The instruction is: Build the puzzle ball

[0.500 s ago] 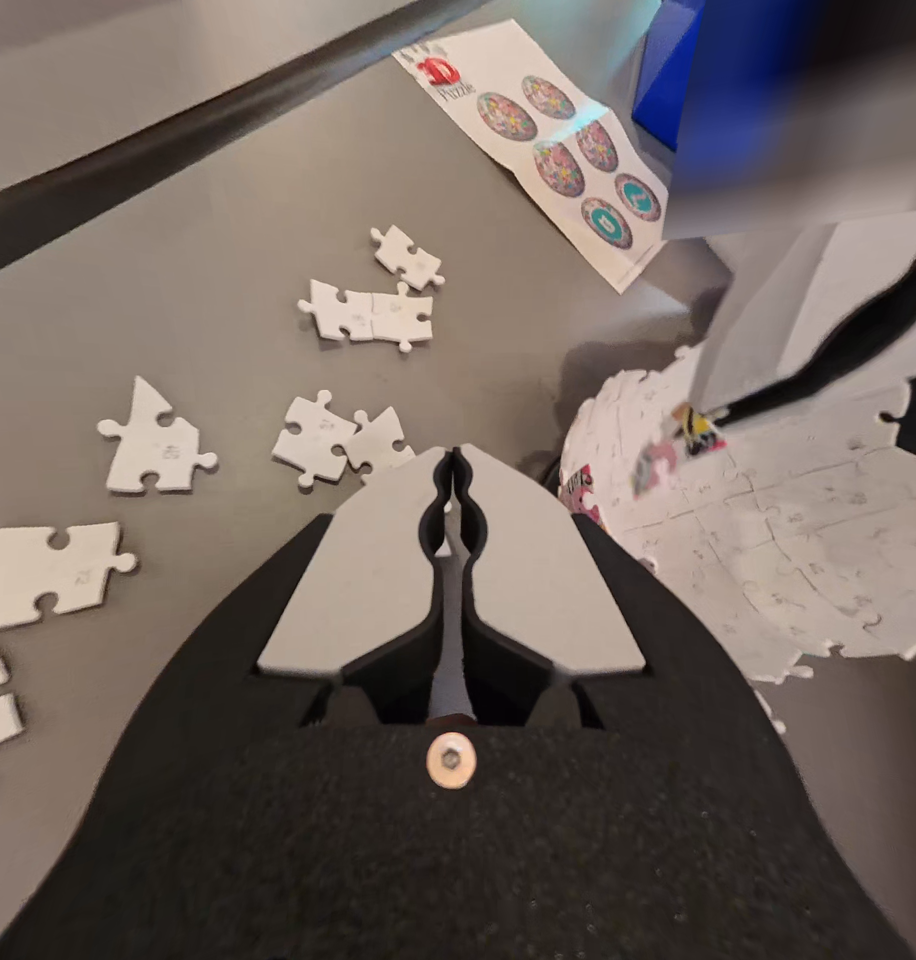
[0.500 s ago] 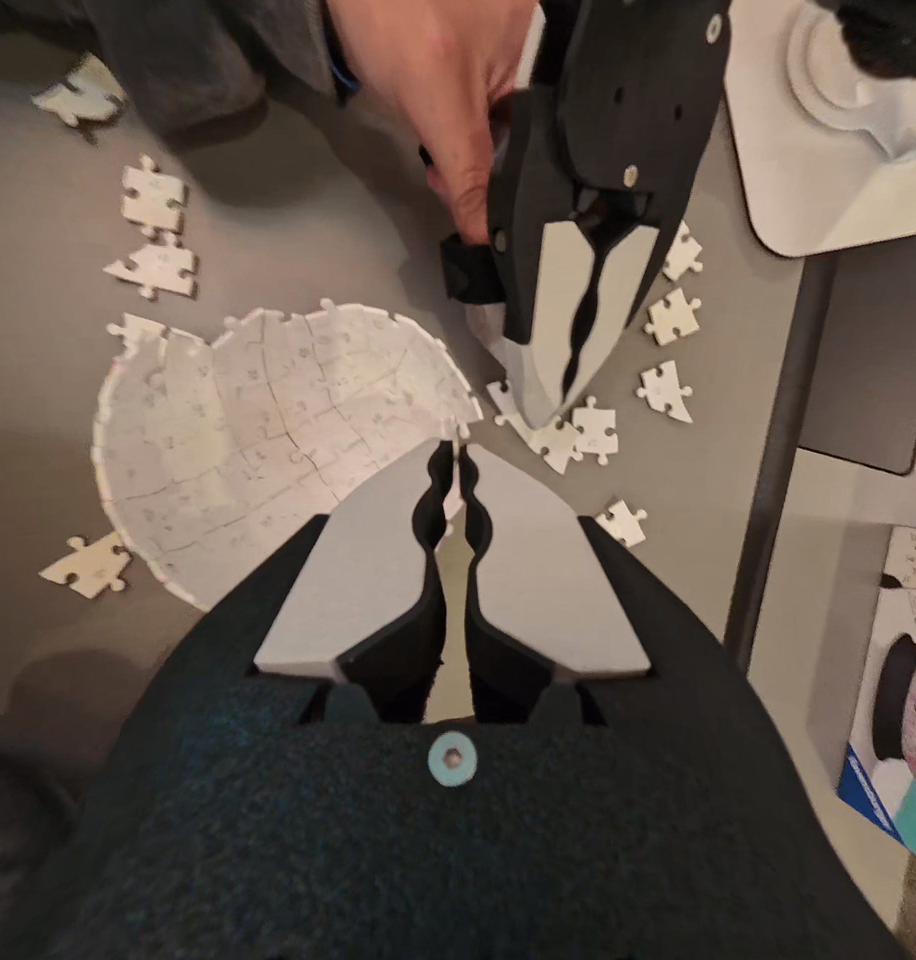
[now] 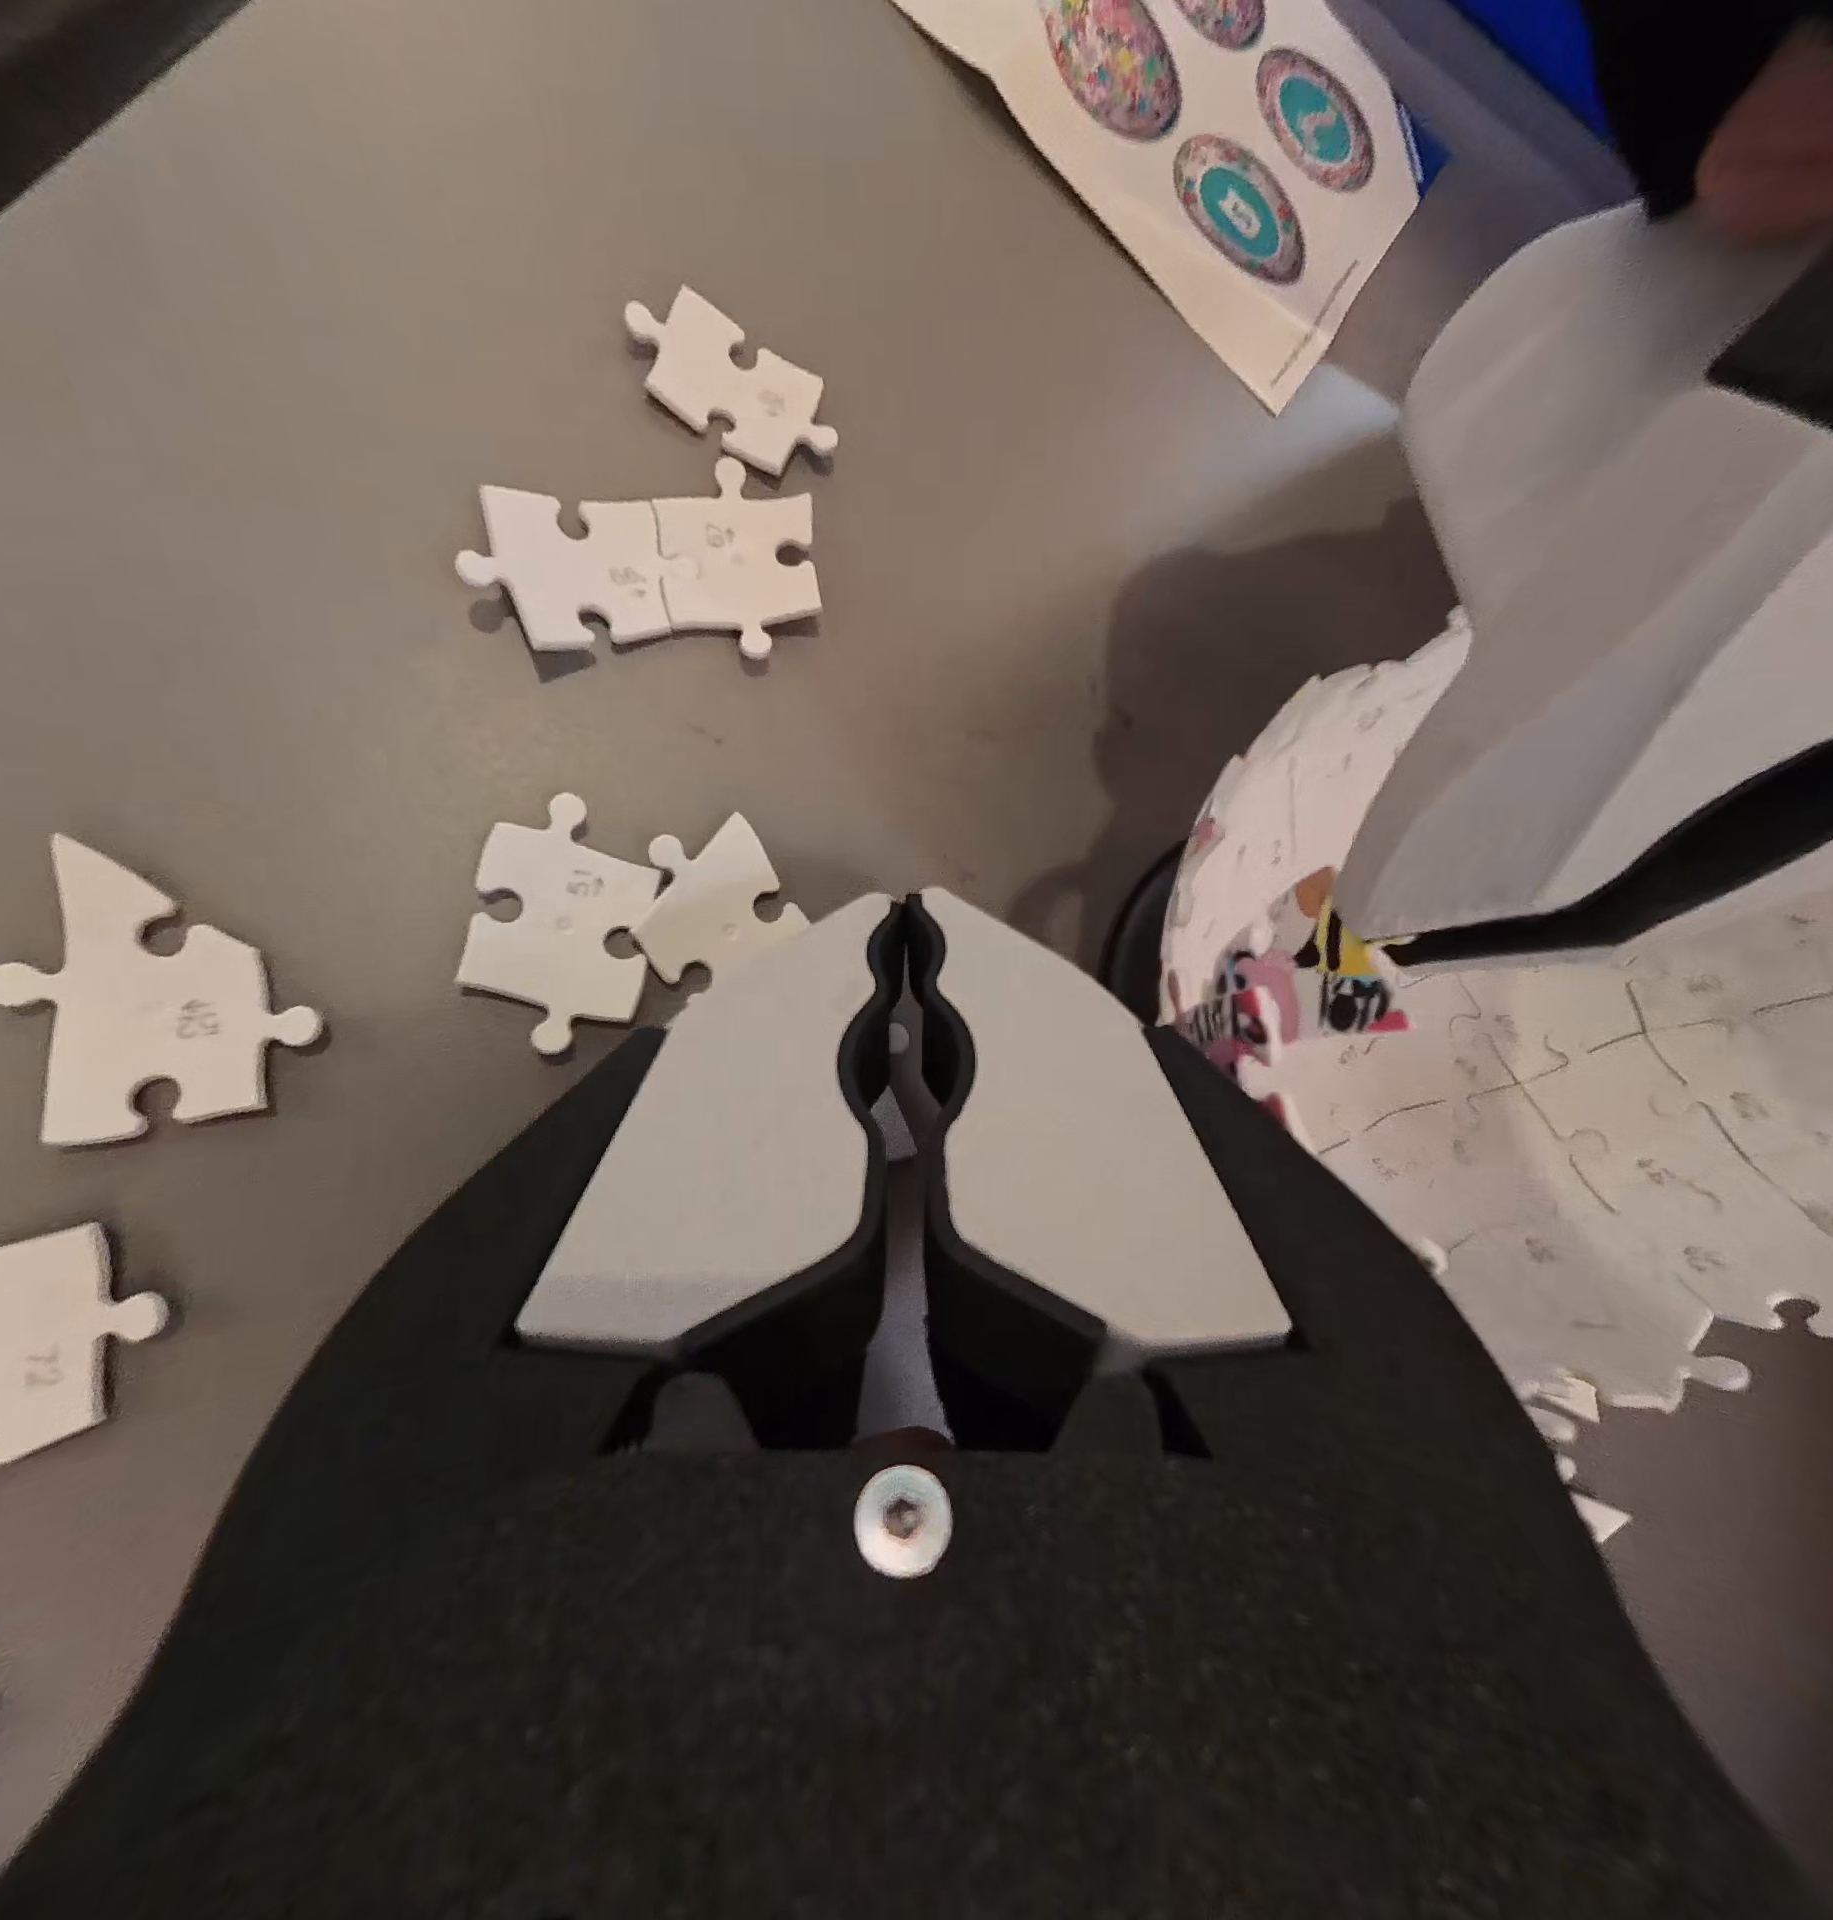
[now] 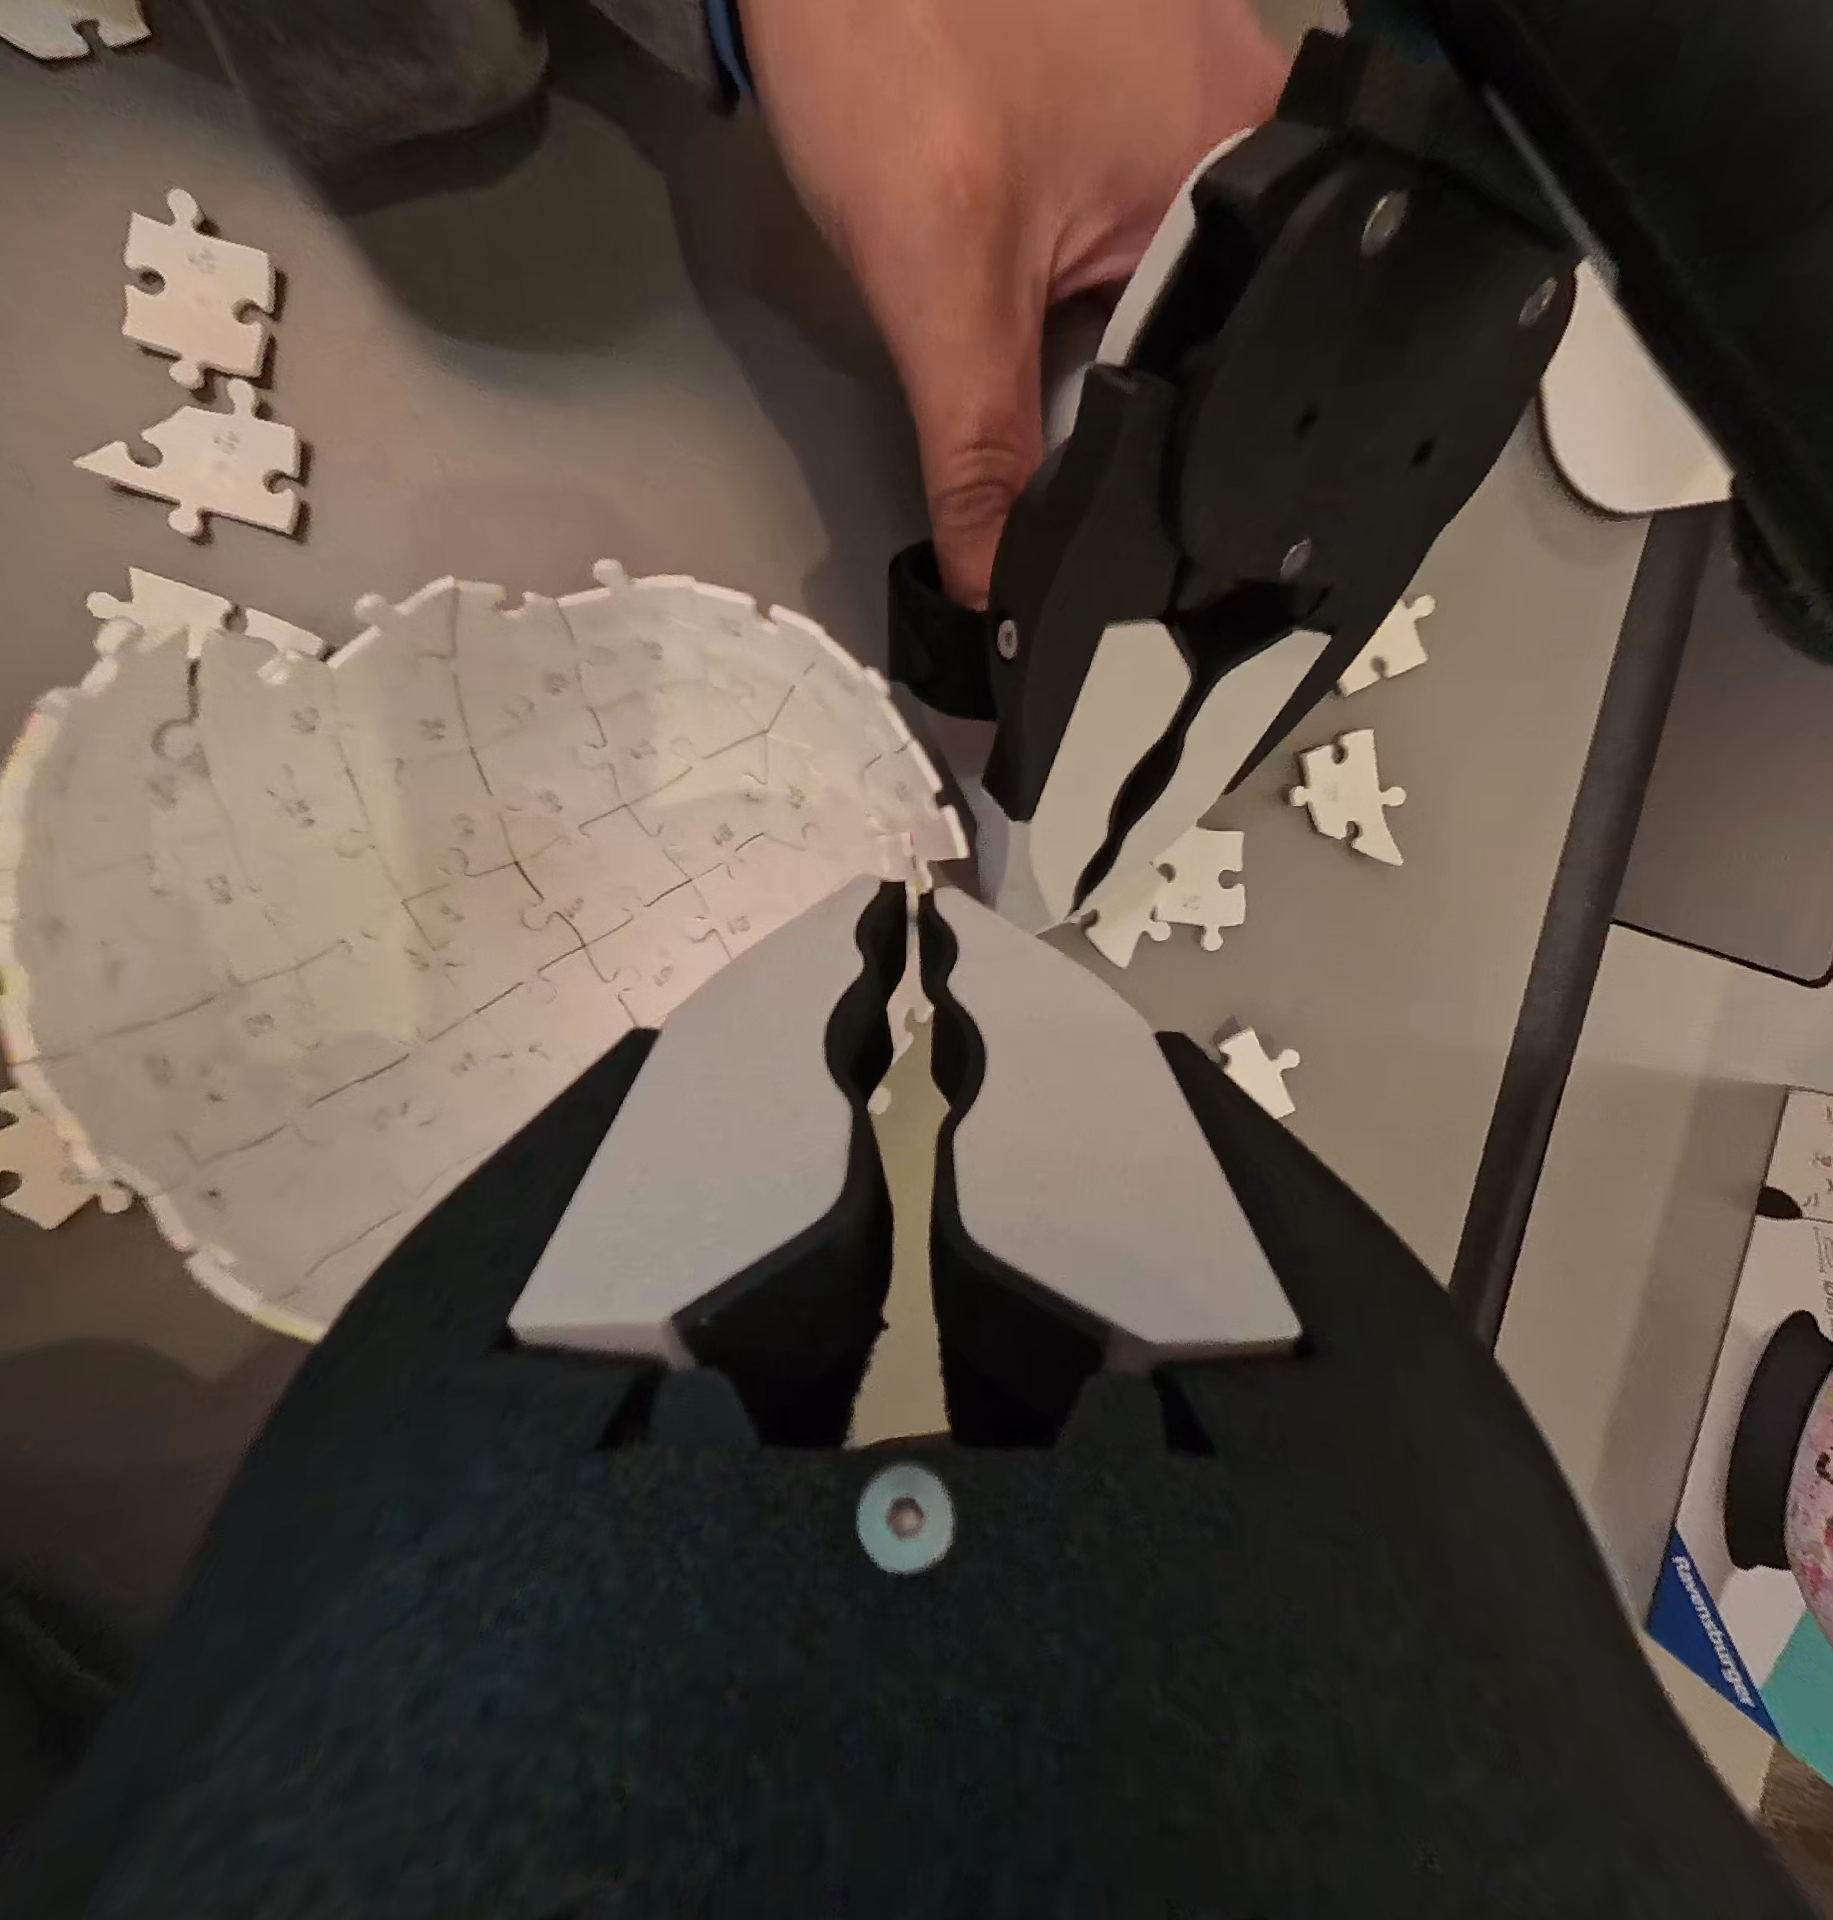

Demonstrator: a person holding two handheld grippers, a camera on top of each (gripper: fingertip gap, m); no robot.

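Note:
The half-built puzzle ball (image 4: 372, 883) lies as a white open shell on the grey table, its coloured outside showing in the left wrist view (image 3: 1296, 997). My right gripper (image 4: 914, 896) is shut on the shell's rim; it also shows in the left wrist view (image 3: 1385, 930). My left gripper (image 3: 910, 909) is shut, with its tips on a loose white puzzle piece (image 4: 1125, 925) beside the shell. The left gripper (image 4: 1086, 902) also shows in the right wrist view, held by a hand (image 4: 995, 260). More loose pieces (image 3: 153, 1008) (image 3: 642, 566) lie to its left.
A printed instruction sheet (image 3: 1203, 156) lies at the back. The puzzle box (image 4: 1805, 1455) stands at the right past a dark table seam (image 4: 1577, 935). Other loose pieces (image 4: 200, 296) (image 4: 1348, 790) lie around the shell. The gap from one gripper's tips to the other's is roughly 7 cm.
My left gripper has come lower and closer to the loose pieces and now leans more to the side. The right gripper stays on the shell's rim.

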